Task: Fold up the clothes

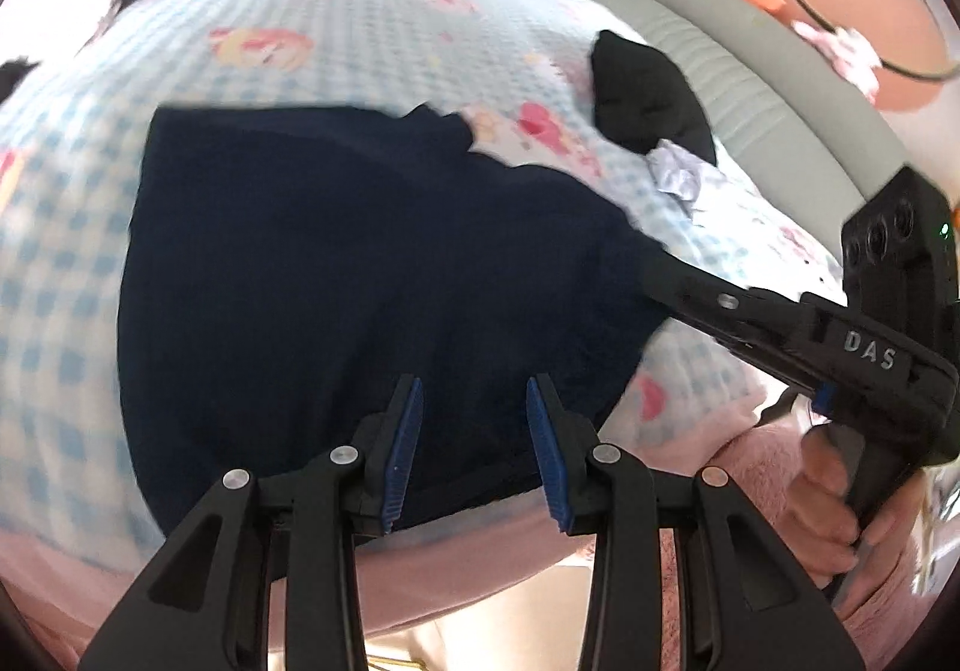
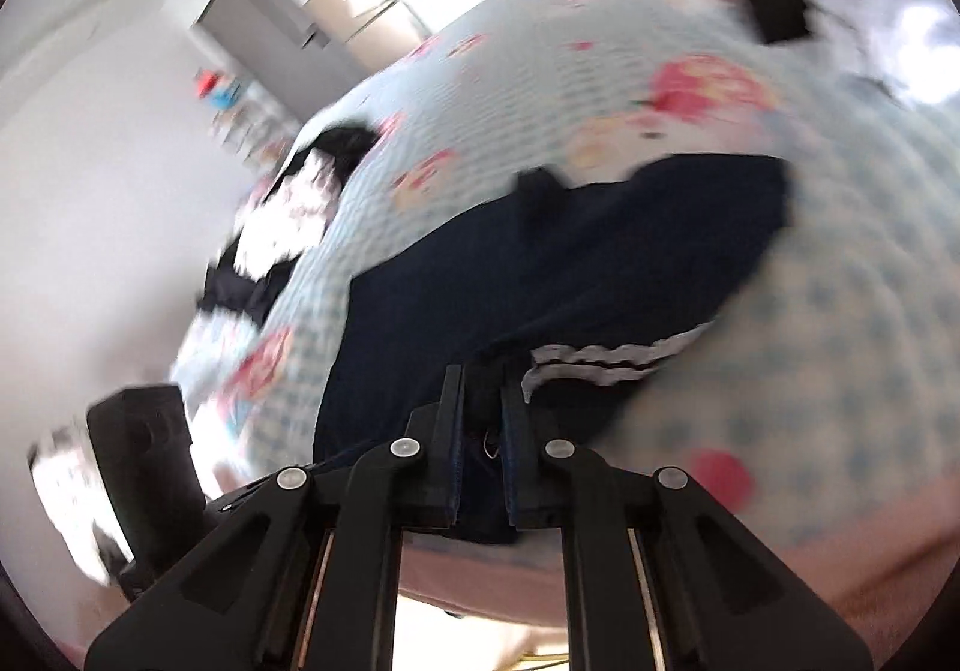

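Note:
A dark navy garment (image 1: 360,281) lies spread on a bed with a blue-checked floral cover (image 1: 312,23). My left gripper (image 1: 474,401) is open just above the garment's near edge, nothing between its blue pads. My right gripper (image 2: 483,389) is shut on the garment's navy edge (image 2: 540,275), beside a white scalloped trim (image 2: 600,359). In the left wrist view the right gripper (image 1: 654,263) comes in from the right, its tip at the garment's right edge, a hand on its handle.
A folded black item (image 1: 648,95) and a crumpled pale cloth (image 1: 678,173) lie at the bed's far right. Black-and-white clothes (image 2: 300,203) lie at the bed's far side. A grey headboard (image 1: 750,89) borders the right. A pink blanket edge (image 1: 480,563) runs along the near side.

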### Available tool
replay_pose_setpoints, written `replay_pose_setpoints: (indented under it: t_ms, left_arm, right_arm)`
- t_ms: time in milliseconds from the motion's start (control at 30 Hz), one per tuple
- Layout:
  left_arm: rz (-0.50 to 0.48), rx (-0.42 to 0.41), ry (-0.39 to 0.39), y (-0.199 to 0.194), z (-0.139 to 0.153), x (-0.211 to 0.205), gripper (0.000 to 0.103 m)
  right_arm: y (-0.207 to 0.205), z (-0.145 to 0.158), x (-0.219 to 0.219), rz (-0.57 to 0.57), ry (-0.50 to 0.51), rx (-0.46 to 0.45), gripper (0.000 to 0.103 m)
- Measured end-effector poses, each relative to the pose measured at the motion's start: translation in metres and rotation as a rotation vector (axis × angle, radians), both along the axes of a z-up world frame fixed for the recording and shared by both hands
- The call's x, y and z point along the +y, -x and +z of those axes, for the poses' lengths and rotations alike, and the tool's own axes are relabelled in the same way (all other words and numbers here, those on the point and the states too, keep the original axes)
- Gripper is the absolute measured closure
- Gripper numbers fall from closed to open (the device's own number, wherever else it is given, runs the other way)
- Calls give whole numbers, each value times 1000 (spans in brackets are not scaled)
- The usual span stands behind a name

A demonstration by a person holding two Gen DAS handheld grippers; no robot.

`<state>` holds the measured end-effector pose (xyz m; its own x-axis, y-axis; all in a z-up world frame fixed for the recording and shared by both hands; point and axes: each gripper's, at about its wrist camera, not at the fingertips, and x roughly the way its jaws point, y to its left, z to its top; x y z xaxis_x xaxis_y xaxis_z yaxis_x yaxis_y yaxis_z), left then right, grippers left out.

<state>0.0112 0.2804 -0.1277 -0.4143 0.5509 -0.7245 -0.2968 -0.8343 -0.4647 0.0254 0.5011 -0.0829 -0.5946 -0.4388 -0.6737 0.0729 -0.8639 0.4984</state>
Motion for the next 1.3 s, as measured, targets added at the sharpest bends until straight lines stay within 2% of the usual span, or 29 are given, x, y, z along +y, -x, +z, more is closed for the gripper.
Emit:
replay_pose_setpoints:
  t_ms: [100, 200, 267, 367, 433, 500, 567, 633, 733, 800, 933, 1033, 1100, 1167, 1233, 1300]
  left_arm:
    - [17, -29, 44, -5, -12, -13, 65]
    - [46, -52, 18, -8, -18, -27, 65]
    - [53, -53, 7, -7, -19, -31, 65]
    - [17, -11, 40, -2, -11, -22, 65]
    - [-6, 5, -2, 1, -4, -17, 65]
    - [-25, -2, -64, 8, 0, -10, 65]
    - [-58, -26, -71, 14, -1, 0, 65]
    - [-84, -60, -23, 18, -7, 11, 65]
    - [-112, -91, 70, 22, -16, 28, 65]
    - [-120, -83, 56, 21, -14, 32, 67]
    - [-108, -115, -91, 26, -7, 21, 67]
    - [-62, -136, -113, 30, -6, 9, 67]
    - [-31, -144, -87, 31, -9, 6, 65]
    - [6, -142, -34, 32, -11, 7, 65]
    - [11, -148, -51, 31, -11, 8, 65]
    - [12, -165, -91, 32, -11, 7, 65]
  right_arm:
    - [18, -29, -30, 104, -21, -74, 92]
    - [20, -67, -49, 150, -19, -194, 86]
    - [10, -63, -45, 139, 25, -171, 84]
    - [-14, -43, -24, 107, 104, -84, 76]
    - [-30, -33, -6, 63, 125, -28, 76]
    - [-37, -39, 12, -20, 78, -35, 76]
    - [-37, -54, 26, -80, 69, -101, 74]
    - [-35, -67, 33, -92, 97, -160, 74]
    - [-33, -75, 30, -59, 128, -201, 74]
    - [-34, -73, 29, -54, 111, -193, 74]
    - [-36, -60, 22, -28, 87, -149, 74]
    - [-38, -46, 3, 55, 37, -99, 74]
    - [-38, -46, -7, 86, -14, -94, 74]
    - [-34, -53, -18, 73, -97, -123, 74]
    - [-31, -60, -18, 39, -149, -159, 74]
    - [-33, -61, -12, 14, -146, -174, 74]
